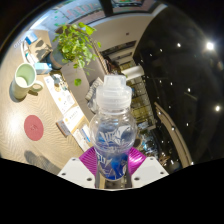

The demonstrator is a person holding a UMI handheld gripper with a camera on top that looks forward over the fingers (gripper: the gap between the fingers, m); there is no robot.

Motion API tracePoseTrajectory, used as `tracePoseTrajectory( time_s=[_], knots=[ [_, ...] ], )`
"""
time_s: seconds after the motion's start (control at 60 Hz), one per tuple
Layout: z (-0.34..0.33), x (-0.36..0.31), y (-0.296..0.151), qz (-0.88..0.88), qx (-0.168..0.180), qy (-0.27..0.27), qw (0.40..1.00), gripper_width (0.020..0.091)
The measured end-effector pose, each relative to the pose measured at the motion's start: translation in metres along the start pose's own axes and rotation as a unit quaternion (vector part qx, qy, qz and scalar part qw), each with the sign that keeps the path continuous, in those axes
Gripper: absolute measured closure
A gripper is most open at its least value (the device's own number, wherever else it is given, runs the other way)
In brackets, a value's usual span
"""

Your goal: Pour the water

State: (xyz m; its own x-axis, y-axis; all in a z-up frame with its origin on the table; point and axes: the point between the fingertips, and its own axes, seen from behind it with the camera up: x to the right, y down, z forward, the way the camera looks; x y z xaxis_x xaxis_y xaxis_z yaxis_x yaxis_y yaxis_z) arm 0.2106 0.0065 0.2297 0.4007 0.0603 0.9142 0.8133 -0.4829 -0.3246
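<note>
A clear plastic water bottle point(112, 125) with a white cap and a blue label stands upright between my fingers, lifted above the table. My gripper point(111, 163) is shut on the bottle's lower body, and the magenta pads point(88, 160) press it from both sides. Far off to the left, a pale green cup point(25, 75) sits on the wooden table point(45, 105). The bottle's base is hidden behind the gripper body.
A red round coaster point(34, 127) lies on the table left of the bottle. A potted green plant point(75, 42) stands beyond the cup. A small white item point(63, 127) lies near the table's edge. To the right the room is dark, with ceiling lights.
</note>
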Motion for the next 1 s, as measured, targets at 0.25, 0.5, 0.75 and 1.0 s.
tracePoseTrajectory(
  time_s=[0.25,0.5,0.75,1.0],
  knots=[
    [0.012,-0.053,-0.124,-0.299,0.030,0.057,0.952,0.0748],
    [0.021,-0.112,-0.146,-0.495,0.007,0.032,0.868,0.0749],
    [0.015,-0.113,-0.150,-0.478,0.006,0.015,0.878,0.0749],
    [-0.012,-0.076,-0.143,-0.174,0.027,-0.062,0.982,0.0745]
  ],
)
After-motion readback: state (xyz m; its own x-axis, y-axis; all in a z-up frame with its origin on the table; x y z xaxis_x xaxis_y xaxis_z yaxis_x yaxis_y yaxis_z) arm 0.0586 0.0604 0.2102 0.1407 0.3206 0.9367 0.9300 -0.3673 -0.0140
